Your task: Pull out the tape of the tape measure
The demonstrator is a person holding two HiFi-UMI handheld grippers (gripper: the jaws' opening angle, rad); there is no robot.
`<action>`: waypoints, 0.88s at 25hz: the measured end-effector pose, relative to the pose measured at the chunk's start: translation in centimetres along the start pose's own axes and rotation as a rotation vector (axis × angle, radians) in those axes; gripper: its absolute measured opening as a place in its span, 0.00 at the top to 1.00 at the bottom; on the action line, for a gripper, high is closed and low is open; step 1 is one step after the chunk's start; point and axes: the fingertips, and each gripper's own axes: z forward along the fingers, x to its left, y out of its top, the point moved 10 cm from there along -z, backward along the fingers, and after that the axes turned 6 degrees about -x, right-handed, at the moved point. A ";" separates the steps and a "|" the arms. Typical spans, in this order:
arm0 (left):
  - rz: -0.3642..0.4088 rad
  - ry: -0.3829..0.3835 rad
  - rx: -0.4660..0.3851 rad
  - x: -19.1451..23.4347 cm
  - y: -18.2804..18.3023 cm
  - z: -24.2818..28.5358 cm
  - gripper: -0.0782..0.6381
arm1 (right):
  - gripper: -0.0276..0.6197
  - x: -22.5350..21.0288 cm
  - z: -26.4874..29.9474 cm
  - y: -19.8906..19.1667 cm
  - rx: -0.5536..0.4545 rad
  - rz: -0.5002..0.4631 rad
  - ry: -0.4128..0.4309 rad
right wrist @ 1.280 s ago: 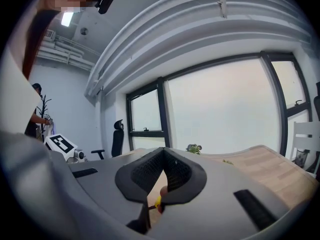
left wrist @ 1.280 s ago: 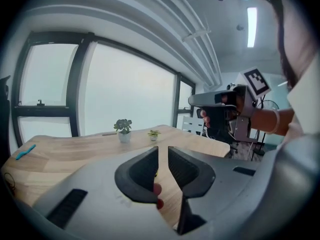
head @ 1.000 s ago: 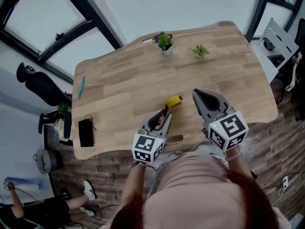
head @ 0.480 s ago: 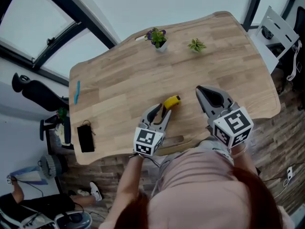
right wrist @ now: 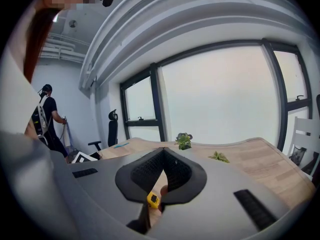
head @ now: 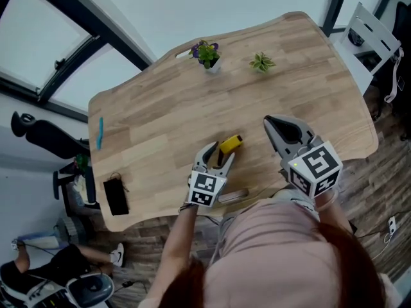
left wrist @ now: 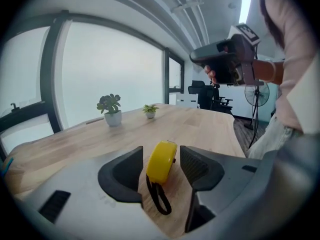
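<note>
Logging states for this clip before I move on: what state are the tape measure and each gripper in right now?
Yellow round tape measure: standing on edge on the wooden table, no tape pulled out, black strap lying loose.
Left gripper: open, jaws have just been opening, tape measure between them, unpressed.
Right gripper: shut, raised off the table.

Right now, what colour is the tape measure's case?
Yellow tape measure, with a black strap; clearest in the left gripper view.
</note>
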 end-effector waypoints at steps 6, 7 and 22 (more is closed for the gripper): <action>0.022 -0.042 0.028 0.5 -0.8 2.2 0.55 | 0.96 -0.5 0.5 -0.1 0.037 -0.014 -0.010; 0.025 -0.050 0.036 0.5 -1.0 2.6 0.55 | 0.96 -0.6 0.6 -0.2 0.041 -0.014 -0.012; 0.013 -0.142 0.119 0.9 -2.6 5.8 0.54 | 0.96 -1.7 1.5 -1.3 0.087 0.030 -0.059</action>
